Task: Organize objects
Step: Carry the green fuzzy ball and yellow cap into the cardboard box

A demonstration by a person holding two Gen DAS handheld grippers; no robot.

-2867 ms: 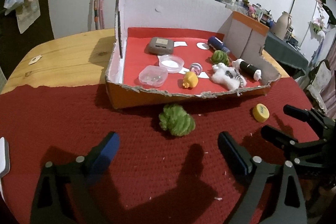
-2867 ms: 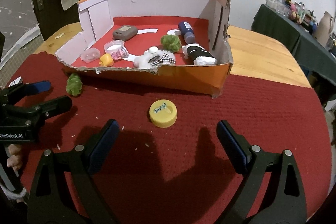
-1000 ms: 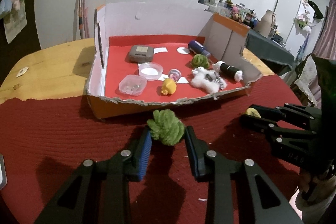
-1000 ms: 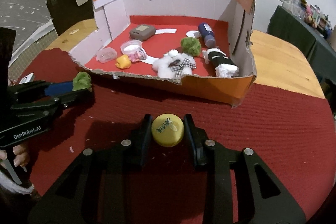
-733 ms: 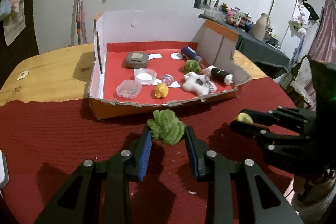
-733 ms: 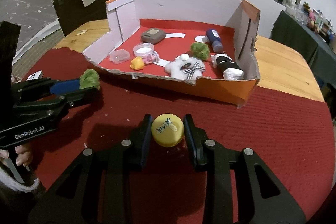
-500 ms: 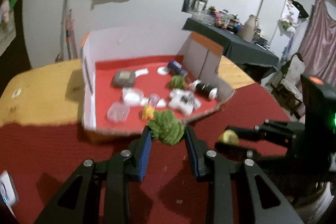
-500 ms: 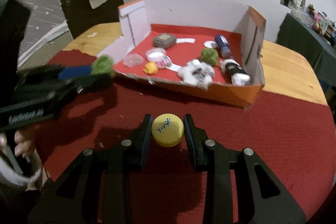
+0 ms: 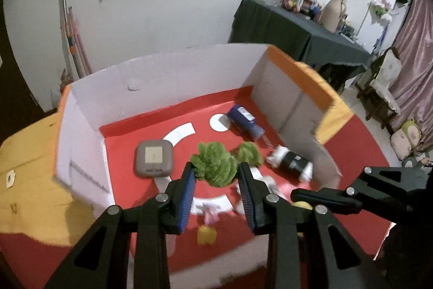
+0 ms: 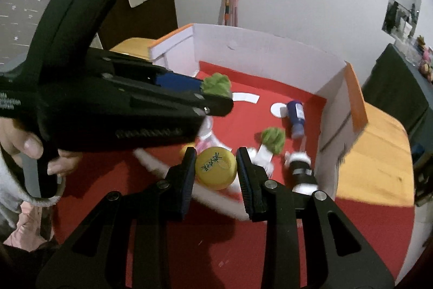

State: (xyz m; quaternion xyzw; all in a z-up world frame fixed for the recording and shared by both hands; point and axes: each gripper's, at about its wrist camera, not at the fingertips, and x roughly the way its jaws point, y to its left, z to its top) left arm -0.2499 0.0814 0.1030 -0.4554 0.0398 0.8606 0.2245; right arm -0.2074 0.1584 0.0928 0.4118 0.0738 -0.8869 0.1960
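Fingers of the left gripper [image 9: 216, 180] are clamped on a green plush piece [image 9: 215, 164], which is held above the middle of the cardboard box [image 9: 162, 77]. Fingers of the right gripper [image 10: 215, 169] are closed on a yellow cap [image 10: 215, 167], held over the box's near edge. Already lying on the red box floor are a grey case [image 9: 154, 157], a blue bottle [image 9: 245, 122], a second green plush [image 9: 248, 152] and a black-and-white roll [image 9: 293, 161]. Both carried items are judged not yet released; lowering and opening over free floor remain to be done
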